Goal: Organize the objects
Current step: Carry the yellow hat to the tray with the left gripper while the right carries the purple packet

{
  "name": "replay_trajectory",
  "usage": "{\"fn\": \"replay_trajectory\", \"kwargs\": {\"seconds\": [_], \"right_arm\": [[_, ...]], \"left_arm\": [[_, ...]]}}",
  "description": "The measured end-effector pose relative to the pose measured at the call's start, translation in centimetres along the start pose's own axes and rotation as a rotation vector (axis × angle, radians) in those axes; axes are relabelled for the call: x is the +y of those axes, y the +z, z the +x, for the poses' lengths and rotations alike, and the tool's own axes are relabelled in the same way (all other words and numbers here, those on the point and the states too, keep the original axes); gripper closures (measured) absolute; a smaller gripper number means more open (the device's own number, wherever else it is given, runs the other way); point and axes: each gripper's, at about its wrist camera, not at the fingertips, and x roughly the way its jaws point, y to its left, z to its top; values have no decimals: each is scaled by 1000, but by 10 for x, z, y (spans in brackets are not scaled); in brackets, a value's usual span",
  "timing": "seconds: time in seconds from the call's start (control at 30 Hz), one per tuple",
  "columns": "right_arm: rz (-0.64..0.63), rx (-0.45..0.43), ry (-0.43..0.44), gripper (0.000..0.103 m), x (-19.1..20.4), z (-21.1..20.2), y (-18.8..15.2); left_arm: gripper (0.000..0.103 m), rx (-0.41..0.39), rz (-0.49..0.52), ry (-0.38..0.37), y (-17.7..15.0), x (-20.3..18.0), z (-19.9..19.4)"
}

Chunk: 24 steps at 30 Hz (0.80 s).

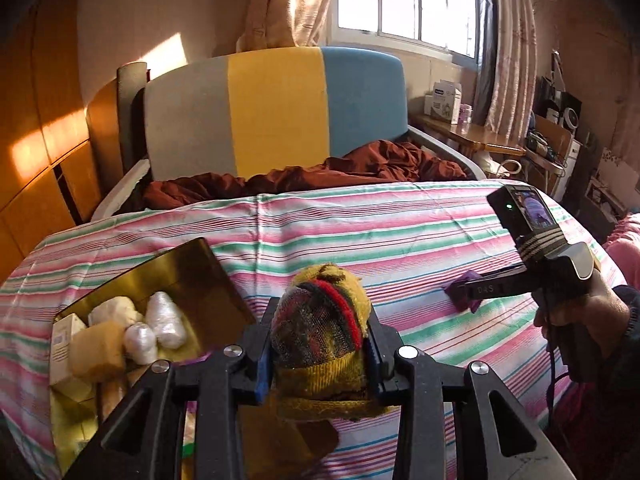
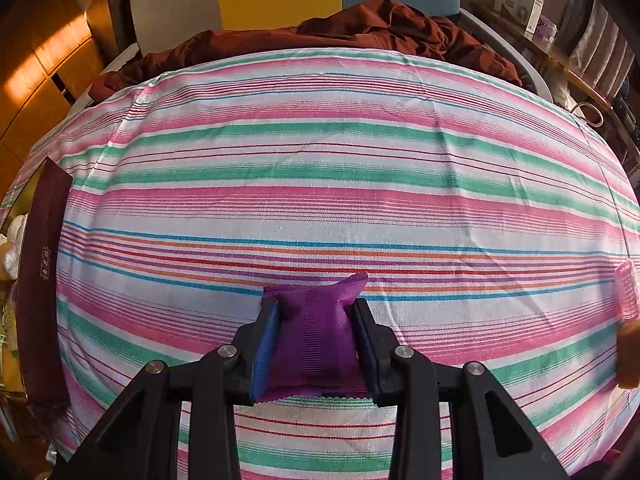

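My left gripper (image 1: 320,320) is shut on a knitted sock bundle (image 1: 320,320), yellow with red and dark stripes, held above the striped bed beside an open gold-lined box (image 1: 192,276). The box holds white rolls (image 1: 166,318), a tan sponge and a small carton. My right gripper (image 2: 316,308) is shut on a purple sachet (image 2: 316,328) low over the striped sheet; it shows from the side in the left wrist view (image 1: 460,294), where the sachet (image 1: 460,286) touches the sheet.
The bed is covered by a pink, green and white striped sheet (image 2: 320,168). A maroon blanket (image 1: 340,168) lies crumpled at the headboard. The box's dark lid edge (image 2: 40,272) stands at the left. A pink hair roller (image 2: 628,292) lies at the right edge. A side table (image 1: 468,136) stands right.
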Motion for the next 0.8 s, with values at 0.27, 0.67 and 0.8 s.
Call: {"fn": "replay_trajectory", "kwargs": {"seconds": [0.27,0.67,0.8], "right_arm": [[-22,-6,-26,66,7,5,-1],[-42,-13,-50,66,10,11,2],[-50,-15,-56,66,10,14,5]], "left_arm": [[66,29,-120,140,-21,77,-11],[64,135,-249,251,-51,140,9],[62,196,-286,260,-60,153,24]]}}
